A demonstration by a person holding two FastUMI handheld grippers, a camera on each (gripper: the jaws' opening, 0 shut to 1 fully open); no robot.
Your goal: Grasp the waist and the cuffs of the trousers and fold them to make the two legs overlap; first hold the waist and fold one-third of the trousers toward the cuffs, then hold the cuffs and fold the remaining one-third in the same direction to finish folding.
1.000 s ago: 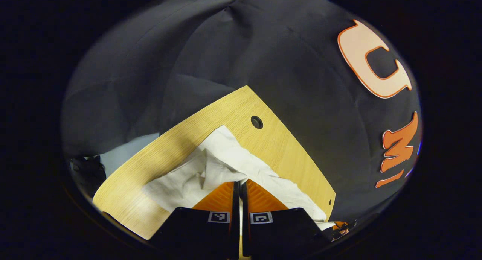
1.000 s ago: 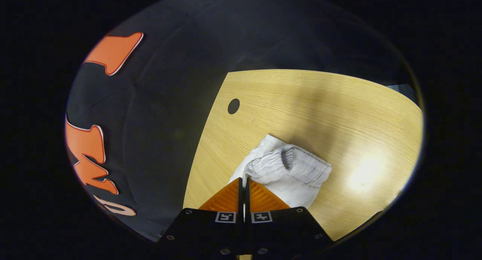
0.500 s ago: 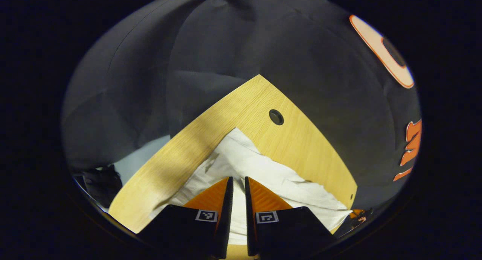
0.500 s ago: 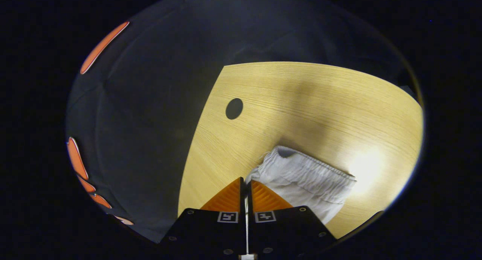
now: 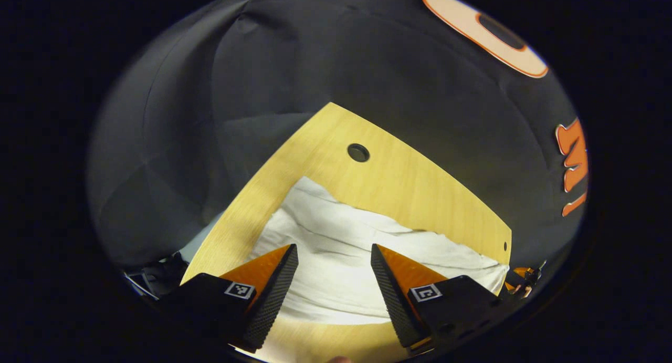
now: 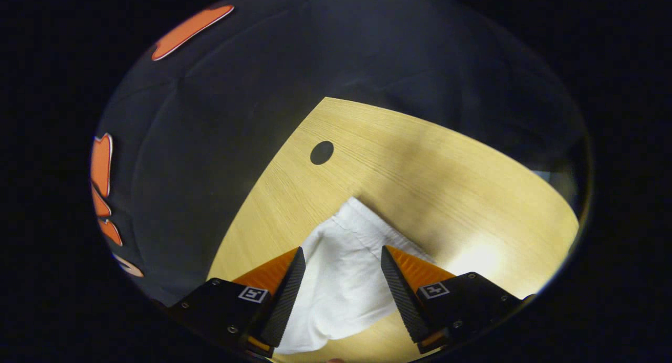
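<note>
- In the left gripper view, the left claw [image 5: 332,255] stands wide open with nothing between its 2 fingers, hovering just over the white trousers [image 5: 341,252].
- In the right gripper view, the right claw [image 6: 340,258] is likewise spread open and empty, with the trousers [image 6: 341,279] lying directly below and ahead of its gap.
- The trousers rest flat on the wooden surface [image 5: 420,195], no cloth lifted; from the left claw they stretch as a long band running crosswise, away to the right.
- From the right claw, the cloth narrows to a corner pointing forward, toward the round hole [image 6: 321,152] in the surface.
- Judging by the flat lie, 1 fold looks laid down and released; which end lies under each claw I cannot tell.
- The next grip turns on this: the long axis runs across the left claw, while the right claw sits over an end.
- Farther off, another grommet hole [image 5: 358,152] marks the bare surface beyond the cloth.
</note>
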